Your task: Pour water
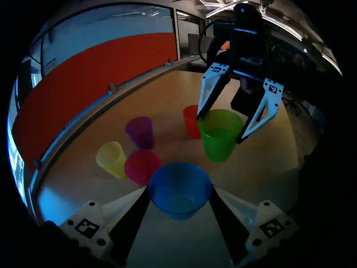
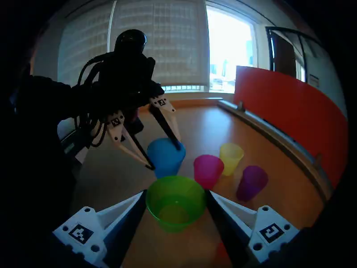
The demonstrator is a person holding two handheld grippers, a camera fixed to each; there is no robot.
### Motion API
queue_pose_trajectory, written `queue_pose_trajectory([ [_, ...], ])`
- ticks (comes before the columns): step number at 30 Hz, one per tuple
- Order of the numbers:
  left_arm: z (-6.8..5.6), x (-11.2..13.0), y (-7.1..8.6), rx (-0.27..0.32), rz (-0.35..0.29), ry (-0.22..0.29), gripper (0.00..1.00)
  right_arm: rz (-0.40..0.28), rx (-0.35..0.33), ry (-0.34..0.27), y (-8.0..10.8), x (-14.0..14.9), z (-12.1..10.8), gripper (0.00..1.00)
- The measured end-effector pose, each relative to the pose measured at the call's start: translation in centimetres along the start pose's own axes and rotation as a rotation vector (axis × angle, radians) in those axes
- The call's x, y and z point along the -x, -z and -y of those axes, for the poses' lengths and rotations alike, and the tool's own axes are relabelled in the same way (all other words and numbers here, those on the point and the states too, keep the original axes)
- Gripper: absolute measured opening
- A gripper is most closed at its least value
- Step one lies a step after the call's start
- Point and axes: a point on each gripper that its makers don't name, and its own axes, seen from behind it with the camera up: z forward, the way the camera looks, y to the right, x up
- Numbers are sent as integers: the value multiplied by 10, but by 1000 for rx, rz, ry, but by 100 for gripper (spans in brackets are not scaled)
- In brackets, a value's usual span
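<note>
Firmly left gripper [image 1: 178,190] grips blue cup [image 1: 179,198], right gripper [image 1: 219,128] green cup [image 1: 218,140], half-hiding red cup [image 1: 191,121].

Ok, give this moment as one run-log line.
left gripper: shut on blue cup | right gripper: shut on green cup | both upright | pouring: not begun | on table: yellow cup, pink cup, purple cup, red cup

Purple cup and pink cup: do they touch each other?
Apart. The right gripper view shows bare table between the purple cup and the pink cup.
</note>
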Motion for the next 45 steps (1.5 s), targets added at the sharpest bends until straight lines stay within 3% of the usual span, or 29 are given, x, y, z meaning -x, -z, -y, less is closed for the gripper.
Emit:
queue_pose_trajectory([
  [11, -12, 14, -17, 29, 42, -5, 89, 54, -13, 9, -6, 18, 4, 95],
  [26, -20, 19, -34, 39, 34, -1, 89, 99, 1, 9, -13, 40, 1, 95],
  [45, -26, 27, -42, 49, 21, 2, 89, 142, 10, 16, -21, 62, 2, 95],
])
